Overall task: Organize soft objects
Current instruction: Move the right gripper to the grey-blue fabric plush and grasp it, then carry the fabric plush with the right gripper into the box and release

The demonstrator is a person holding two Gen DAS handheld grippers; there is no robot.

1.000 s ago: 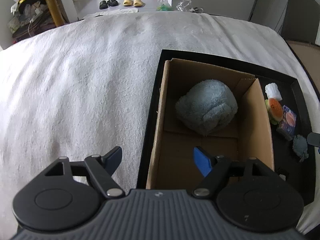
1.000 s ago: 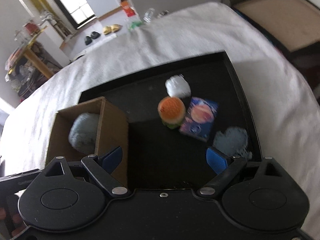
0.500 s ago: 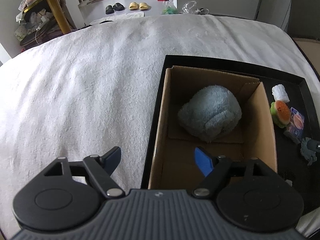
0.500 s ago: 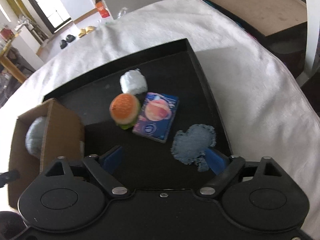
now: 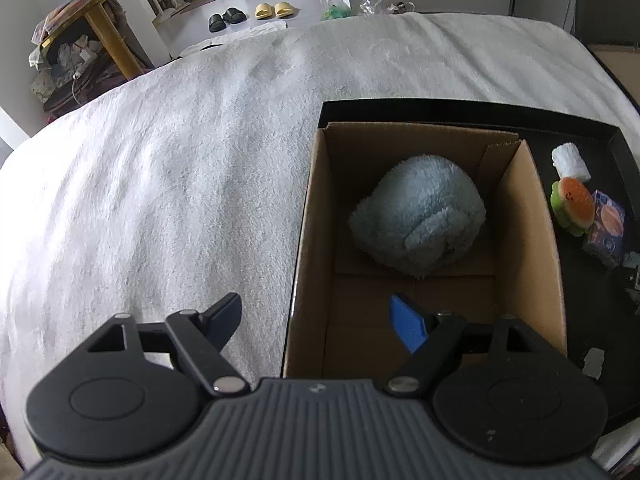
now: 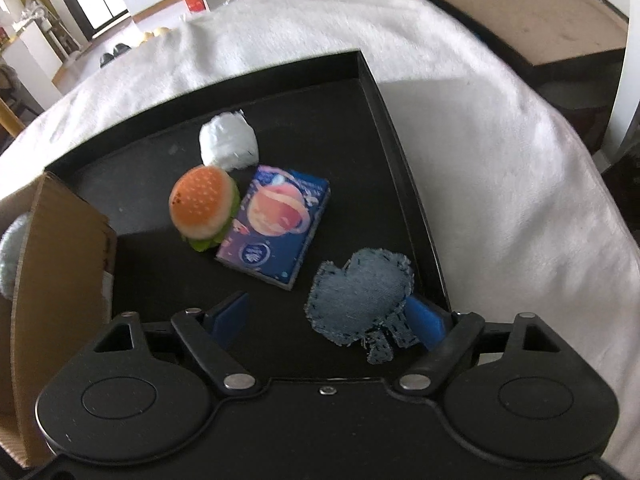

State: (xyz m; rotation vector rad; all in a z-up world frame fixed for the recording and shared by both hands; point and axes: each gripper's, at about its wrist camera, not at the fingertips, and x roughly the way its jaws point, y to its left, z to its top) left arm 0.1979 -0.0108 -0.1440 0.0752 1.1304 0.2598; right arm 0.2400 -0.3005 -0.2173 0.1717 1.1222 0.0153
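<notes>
On the black tray, the right gripper closes around a denim patch, its rear edge hidden.

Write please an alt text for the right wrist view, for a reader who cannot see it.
The right gripper, jaws closing but still apart, sits low over a denim patch on a black tray. Behind lie a tissue pack, burger toy and white roll; a cardboard box stands left.
</notes>
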